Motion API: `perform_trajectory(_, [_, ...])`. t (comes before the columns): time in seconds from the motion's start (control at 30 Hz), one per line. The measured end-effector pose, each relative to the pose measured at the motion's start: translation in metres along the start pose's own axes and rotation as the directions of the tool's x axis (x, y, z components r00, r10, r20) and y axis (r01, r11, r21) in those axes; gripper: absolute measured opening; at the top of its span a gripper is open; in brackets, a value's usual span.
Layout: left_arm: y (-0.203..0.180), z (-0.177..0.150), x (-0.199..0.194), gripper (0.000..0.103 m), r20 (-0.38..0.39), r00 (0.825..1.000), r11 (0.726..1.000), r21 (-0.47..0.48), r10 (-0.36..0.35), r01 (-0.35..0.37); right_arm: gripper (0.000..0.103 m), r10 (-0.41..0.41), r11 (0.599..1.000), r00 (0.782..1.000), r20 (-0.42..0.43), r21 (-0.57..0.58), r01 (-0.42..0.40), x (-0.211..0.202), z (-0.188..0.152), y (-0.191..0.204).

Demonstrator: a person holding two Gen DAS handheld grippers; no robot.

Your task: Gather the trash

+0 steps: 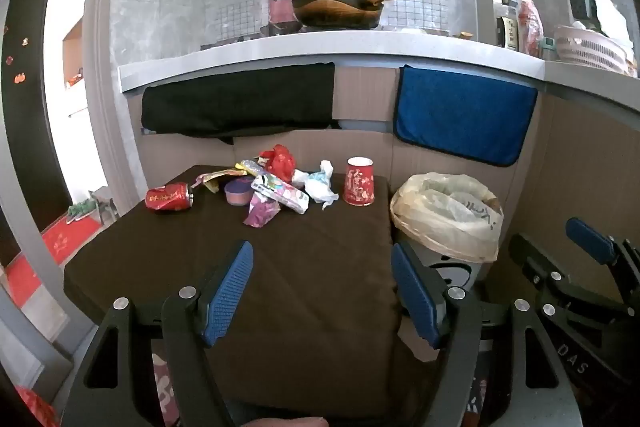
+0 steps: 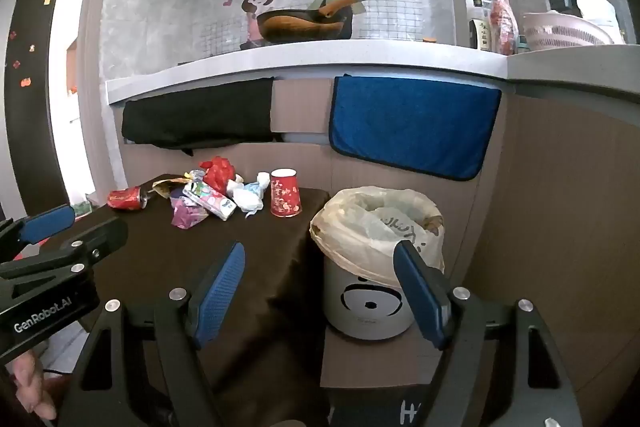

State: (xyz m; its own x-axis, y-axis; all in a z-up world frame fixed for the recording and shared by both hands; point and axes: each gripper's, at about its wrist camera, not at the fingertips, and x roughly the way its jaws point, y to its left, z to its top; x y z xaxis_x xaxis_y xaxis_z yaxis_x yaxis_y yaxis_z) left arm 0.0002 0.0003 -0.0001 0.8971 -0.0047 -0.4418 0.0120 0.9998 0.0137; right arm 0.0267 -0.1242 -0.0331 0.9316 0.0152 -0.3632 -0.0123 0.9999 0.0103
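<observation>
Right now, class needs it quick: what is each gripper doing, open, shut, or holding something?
Left gripper: open, holding nothing.
Right gripper: open, holding nothing.

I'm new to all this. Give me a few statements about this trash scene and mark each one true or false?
1. The red paper cup stands upside down on the brown table. True.
2. The red can stands upright. False: it lies on its side.
3. The bin has a plastic bag lining it. True.
4. The left gripper clamps a wrapper. False: its jaws are open and empty.
5. The blue towel lies inside the bin. False: it hangs from the counter edge.
</observation>
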Motion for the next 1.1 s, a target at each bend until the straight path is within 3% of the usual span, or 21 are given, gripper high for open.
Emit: perform_trajectory(1.1, [-0.0003,0.0000,-0.0002,0.072,0.005,1.000,1.000,0.010,0.006,-0.006,0.075,0.000,1.000,1.000,-0.006,0.005,0.000,0.0008,-0.0021,-0.0020])
